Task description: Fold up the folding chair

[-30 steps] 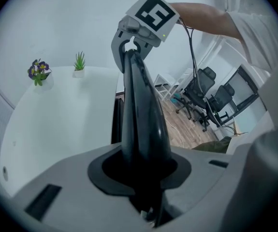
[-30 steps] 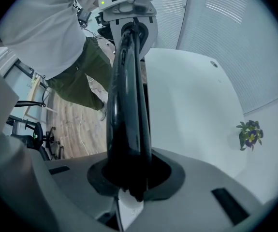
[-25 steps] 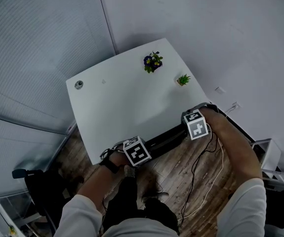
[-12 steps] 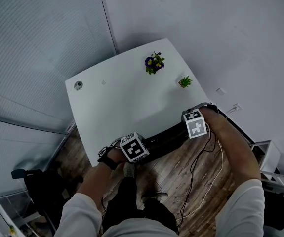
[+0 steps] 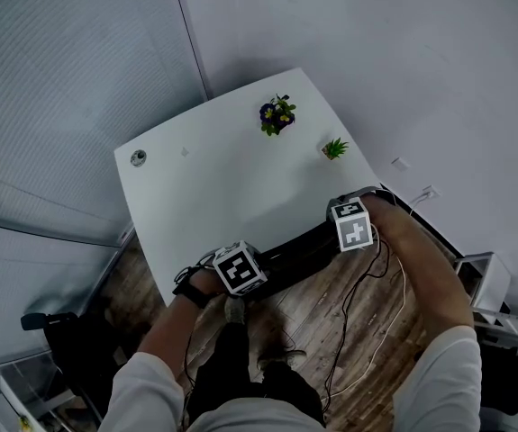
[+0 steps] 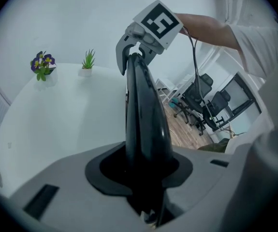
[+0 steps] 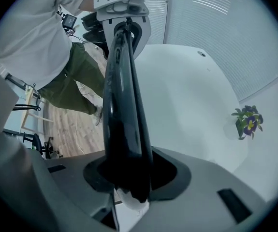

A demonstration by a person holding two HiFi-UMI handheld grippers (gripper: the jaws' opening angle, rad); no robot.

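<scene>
The folding chair shows only as a black top rail [image 5: 299,248] along the near edge of the white table [image 5: 222,178]. My left gripper [image 5: 245,275] sits on the rail's left end and my right gripper [image 5: 350,232] on its right end. In the left gripper view the rail [image 6: 143,115] runs out of my left gripper [image 6: 146,197] up to the right gripper [image 6: 143,33]. In the right gripper view the rail [image 7: 122,105] lies between the jaws of my right gripper [image 7: 129,187] and reaches the left gripper [image 7: 124,13]. Both pairs of jaws are opening around the rail.
A pot of purple flowers [image 5: 277,115], a small green plant [image 5: 334,148] and a round disc [image 5: 138,157] stand on the table. Cables [image 5: 367,331] trail over the wood floor by the person's legs. A dark office chair [image 5: 69,331] stands at lower left, a white rack [image 5: 484,282] at right.
My left gripper has slid a little to the left along the rail. The right gripper has stayed where it was on the rail's right end.
</scene>
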